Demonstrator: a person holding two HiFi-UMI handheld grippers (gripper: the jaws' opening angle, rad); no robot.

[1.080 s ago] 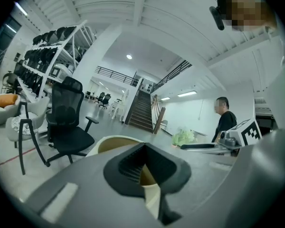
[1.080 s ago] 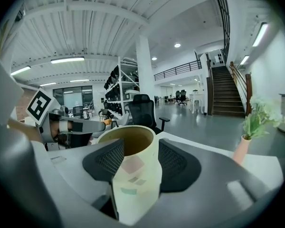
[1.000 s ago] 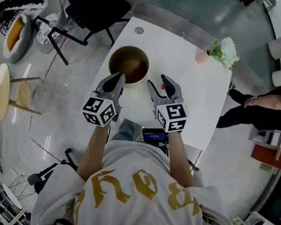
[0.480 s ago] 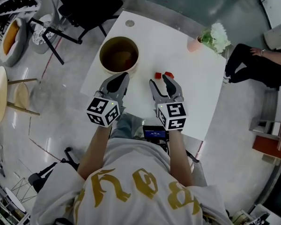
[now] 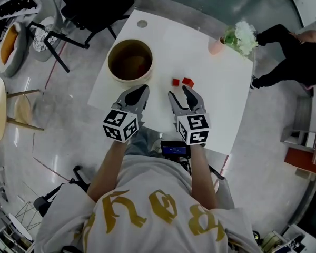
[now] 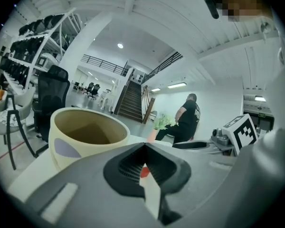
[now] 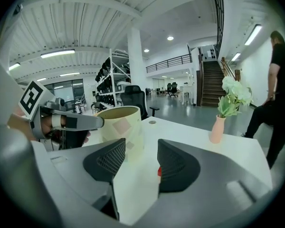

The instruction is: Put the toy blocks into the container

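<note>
Two small red blocks (image 5: pixel 175 81) (image 5: pixel 188 82) lie side by side on the white table (image 5: pixel 221 104). The round cream container (image 5: pixel 129 60) stands to their left, empty as far as I can see. My right gripper (image 5: pixel 178 92) is open just short of the blocks, nothing between its fingers. My left gripper (image 5: pixel 140 91) is shut and empty, near the container's front rim. In the right gripper view one block (image 7: pixel 159 171) peeps out beside the right jaw, with the container (image 7: pixel 122 125) to the left. The left gripper view shows the container (image 6: pixel 85 133) and a block (image 6: pixel 144 172) through the jaws' gap.
A pink vase (image 5: pixel 216 47) with white flowers stands at the table's far right corner. A cable hole (image 5: pixel 142 23) is at the far edge. A black chair (image 5: pixel 97 4) is beyond the table, a stool (image 5: pixel 0 109) at left, and a person in black (image 5: pixel 295 57) at right.
Both grippers have drawn back from the container toward the table's near edge. The red blocks, earlier mostly hidden by the right gripper, now lie in plain sight ahead of it.
</note>
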